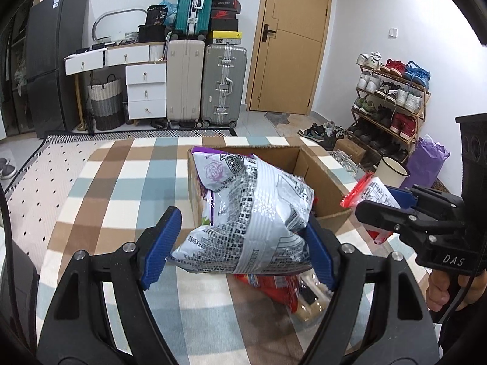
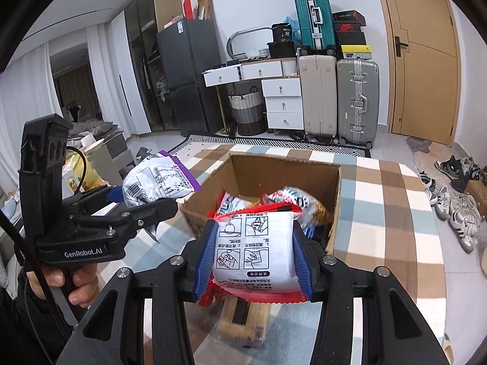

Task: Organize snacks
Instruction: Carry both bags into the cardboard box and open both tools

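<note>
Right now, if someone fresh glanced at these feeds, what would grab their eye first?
The silver and purple snack bag between the left gripper fingers, held just in front of the cardboard box on the checkered blanket. Next, the red and white snack packet clamped in the right gripper near the box's front edge, with other snacks already inside. Behind, stacked suitcases stand by the wooden door.

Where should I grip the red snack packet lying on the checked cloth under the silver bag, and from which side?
Judging by its pose, take the red snack packet by its left edge, the part showing on the checked cloth. It lies flat, so come from above with the fingers across that edge. First the left gripper must drop its silver bag, which overhangs the packet.
</note>
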### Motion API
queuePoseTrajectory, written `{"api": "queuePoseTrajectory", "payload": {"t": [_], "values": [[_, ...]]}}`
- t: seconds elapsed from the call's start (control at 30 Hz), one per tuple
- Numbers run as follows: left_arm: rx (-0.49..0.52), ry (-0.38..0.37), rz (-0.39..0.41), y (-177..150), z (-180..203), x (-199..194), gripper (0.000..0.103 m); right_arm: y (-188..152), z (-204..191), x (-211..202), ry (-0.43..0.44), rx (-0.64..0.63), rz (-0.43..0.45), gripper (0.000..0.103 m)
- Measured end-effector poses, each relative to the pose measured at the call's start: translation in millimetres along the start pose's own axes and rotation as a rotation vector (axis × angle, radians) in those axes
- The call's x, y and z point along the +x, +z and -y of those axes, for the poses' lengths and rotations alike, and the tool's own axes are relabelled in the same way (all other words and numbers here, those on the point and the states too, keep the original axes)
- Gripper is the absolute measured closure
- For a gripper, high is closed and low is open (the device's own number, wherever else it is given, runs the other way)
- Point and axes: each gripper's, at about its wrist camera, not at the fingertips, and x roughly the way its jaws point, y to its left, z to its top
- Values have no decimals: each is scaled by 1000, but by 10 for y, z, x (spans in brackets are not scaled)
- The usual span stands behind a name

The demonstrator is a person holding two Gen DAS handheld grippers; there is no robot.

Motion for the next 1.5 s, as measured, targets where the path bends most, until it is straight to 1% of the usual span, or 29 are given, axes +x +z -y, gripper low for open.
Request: {"api": "queuePoseTrajectory", "payload": {"t": [0.23, 0.37, 0.5, 0.6, 0.93, 1.23, 1.4, 1.5], "values": [[-12, 14, -1, 141, -49, 195, 27, 185, 82, 122, -10, 13, 20, 56], [-22, 20, -17, 196, -97, 371, 27, 274, 126, 219, -21, 19, 30, 56], [-13, 43, -21, 225, -111, 505, 27, 317, 201, 357, -26, 33, 26, 56], [-13, 40, -26, 243, -117, 604, 27, 336, 242, 434, -23, 41, 18, 56], [-13, 38, -39, 255, -125, 920, 27, 297, 392, 718, -33, 64, -13, 56], [0, 46, -47, 233, -113, 1143, 27, 271, 495, 862, -45, 65, -22, 56], [40, 82, -40, 199, -70, 1225, 27, 222, 542, 942, -48, 70, -39, 56], [44, 87, -42, 198, -55, 1240, 26, 212, 541, 959, -56, 64, -39, 56]]}}
